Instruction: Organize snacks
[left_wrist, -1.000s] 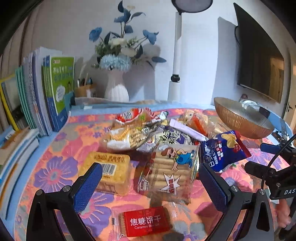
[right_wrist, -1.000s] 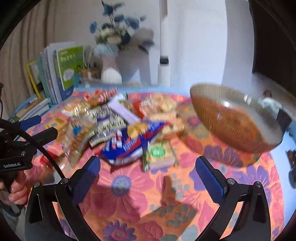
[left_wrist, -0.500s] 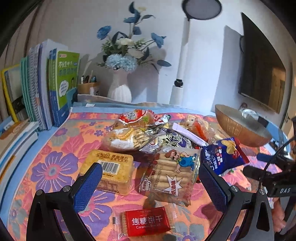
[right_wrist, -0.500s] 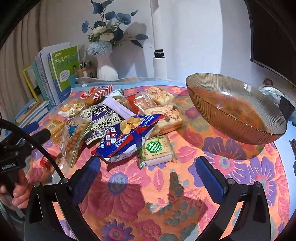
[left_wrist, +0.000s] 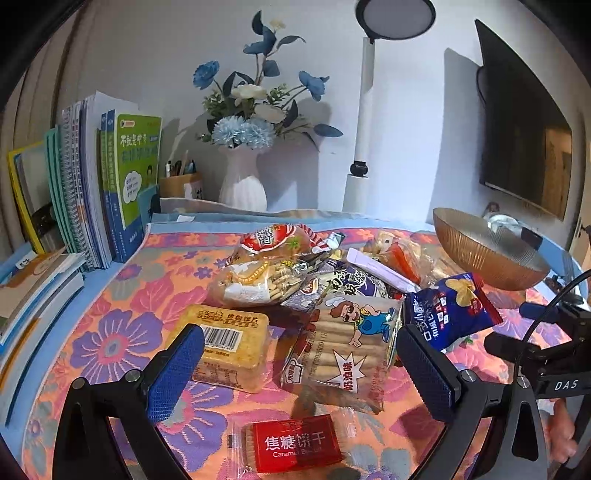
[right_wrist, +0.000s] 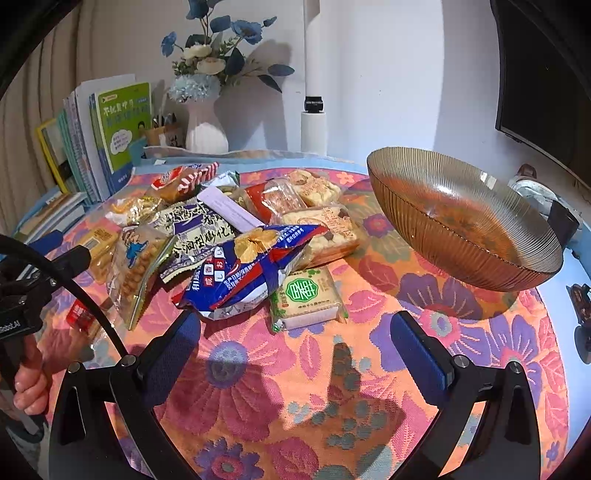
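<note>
Snack pile: your snacks (left_wrist: 325, 295) sit heaped on the flowered cloth (right_wrist: 280, 391), straight ahead of both grippers.
Biscuit-stick bag: the cartoon-boy bag (left_wrist: 343, 347) lies between your left gripper's fingers and just past them, tilted, resting on the pile's near edge.
Yellow cracker pack: the barcode pack (left_wrist: 229, 343) lies flat just beyond your left gripper's left finger.
Red biscuit packet: the caramel biscuit packet (left_wrist: 291, 446) lies below your left gripper's open gap, nearest of all, apart from the heap.
Blue chip bag: the blue bag (right_wrist: 251, 269) lies just ahead of your right gripper's left finger, on top of the green-label pack (right_wrist: 306, 299).
Left gripper: your left gripper (left_wrist: 299, 373) is spread wide, nothing between the blue pads, hovering over the near edge of the pile.
Right gripper: your right gripper (right_wrist: 295, 354) is spread wide too, holding nothing, above bare cloth just short of the snacks.
Bowl: the ribbed amber bowl (right_wrist: 461, 221) is ahead and to the right of your right gripper, tilted, with nothing in it.
Background: beyond the pile stand a white vase (left_wrist: 242, 184) of blue flowers, and books (left_wrist: 92, 177) off to the left.
</note>
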